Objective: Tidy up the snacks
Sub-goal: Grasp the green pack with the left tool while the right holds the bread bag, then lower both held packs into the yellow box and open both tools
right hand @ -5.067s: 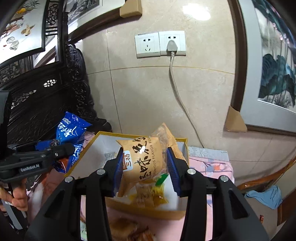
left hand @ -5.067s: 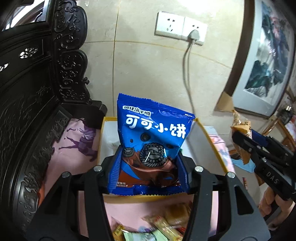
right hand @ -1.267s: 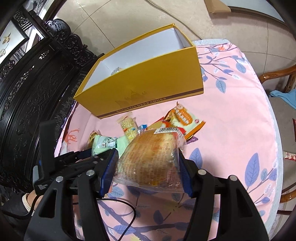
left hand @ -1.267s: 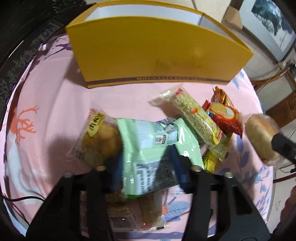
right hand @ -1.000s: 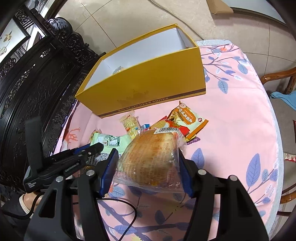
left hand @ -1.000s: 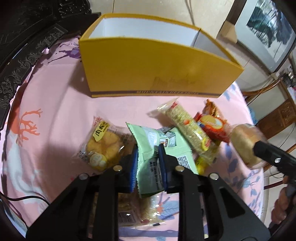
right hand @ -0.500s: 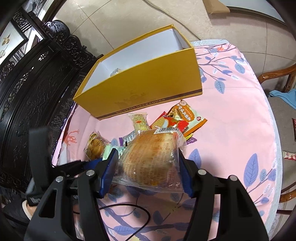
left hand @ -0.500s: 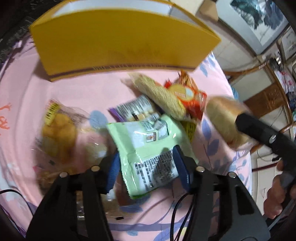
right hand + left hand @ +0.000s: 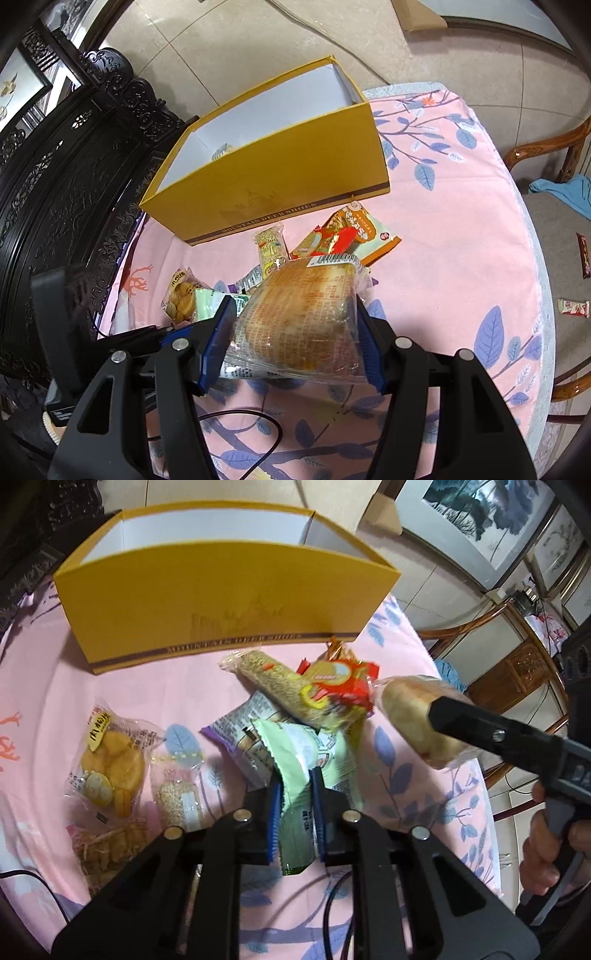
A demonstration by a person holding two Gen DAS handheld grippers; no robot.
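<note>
- One yellow box (image 9: 221, 602), open at the top.
- One snack (image 9: 222, 150) showing inside the box.
- Two tongs: left tongs (image 9: 295, 805) and right tongs (image 9: 291, 343).
- One green packet (image 9: 306, 760) between the left pads.
- One bread roll in clear wrap (image 9: 299, 325) between the right pads.
- Seven more snack packets lie on the counter (image 9: 147, 686).
- Two small wrappers on the floor (image 9: 572, 308).

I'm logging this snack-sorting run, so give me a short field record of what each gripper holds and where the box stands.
left gripper: jaws just closed on the green packet
right gripper: shut on the wrapped bun
yellow box: open, at the table's far side, one snack visible inside
loose snacks: several left on the pink tablecloth
</note>
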